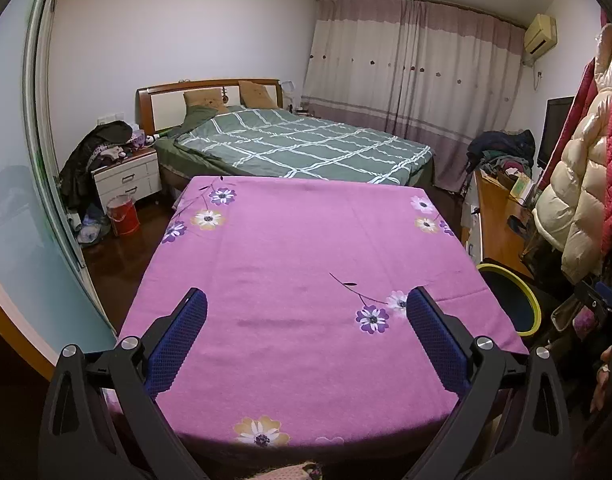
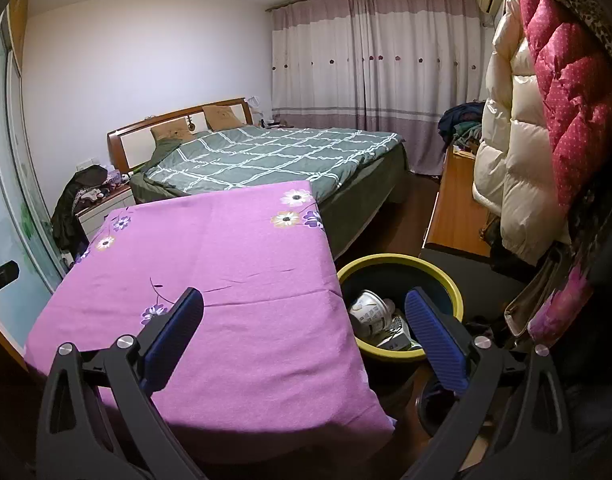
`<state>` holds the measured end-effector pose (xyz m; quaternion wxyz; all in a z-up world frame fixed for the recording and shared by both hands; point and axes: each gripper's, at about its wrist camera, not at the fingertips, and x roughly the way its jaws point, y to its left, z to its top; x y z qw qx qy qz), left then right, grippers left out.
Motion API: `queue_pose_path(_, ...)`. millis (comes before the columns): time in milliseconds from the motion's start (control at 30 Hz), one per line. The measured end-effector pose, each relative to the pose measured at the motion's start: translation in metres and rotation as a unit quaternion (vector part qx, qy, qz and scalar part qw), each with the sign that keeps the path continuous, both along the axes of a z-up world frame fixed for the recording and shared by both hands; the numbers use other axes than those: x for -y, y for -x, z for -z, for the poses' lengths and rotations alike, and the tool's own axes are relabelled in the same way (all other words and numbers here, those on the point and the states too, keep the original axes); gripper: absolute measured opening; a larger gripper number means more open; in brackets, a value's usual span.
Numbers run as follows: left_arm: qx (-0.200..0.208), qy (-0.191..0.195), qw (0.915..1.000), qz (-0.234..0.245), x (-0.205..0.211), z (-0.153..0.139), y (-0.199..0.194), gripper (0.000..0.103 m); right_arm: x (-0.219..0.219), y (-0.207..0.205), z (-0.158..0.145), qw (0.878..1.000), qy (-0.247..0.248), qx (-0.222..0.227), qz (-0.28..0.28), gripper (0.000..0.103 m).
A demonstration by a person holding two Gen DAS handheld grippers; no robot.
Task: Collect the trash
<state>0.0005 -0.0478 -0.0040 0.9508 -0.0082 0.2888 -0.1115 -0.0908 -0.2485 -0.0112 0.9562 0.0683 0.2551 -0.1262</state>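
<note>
The left gripper (image 1: 306, 312) sits at the bottom centre of the left wrist view, its 2 fingers spread wide with nothing between them. It hangs over the purple flowered cloth (image 1: 297, 248) that covers the table. No trash shows on the cloth in either view.

The bin (image 2: 400, 308), dark with a yellow rim, stands on the floor just beside the cloth's right edge, at lower right of centre in the right wrist view. Inside it lie a paper cup (image 2: 370, 312) and some crumpled packaging (image 2: 398, 334). In the left wrist view only part of the rim shows at the right edge.

The right gripper (image 2: 303, 312) is likewise spread and empty. Its left finger lies over the cloth; its right finger overlaps the bin opening.

Judgement: the collecting looks complete or close to it, since the trash visible is already in the bin. For the step in hand:

1. Scan the cloth and the floor around the bin for any remaining piece.
2. Keep both grippers spread until a piece sits between the fingers.
3. Release only above the bin opening, clear of the rim.
</note>
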Motion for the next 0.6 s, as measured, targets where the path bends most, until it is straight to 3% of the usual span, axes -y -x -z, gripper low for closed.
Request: queue_pose_path(600, -0.011, -0.002, 0.9999, 0.009, 0.0067, 0.006, -0.0051, 0.098, -0.0009, -0.0045, 0.0046, 1.0, -0.01, -0.004, -0.006, 0.096)
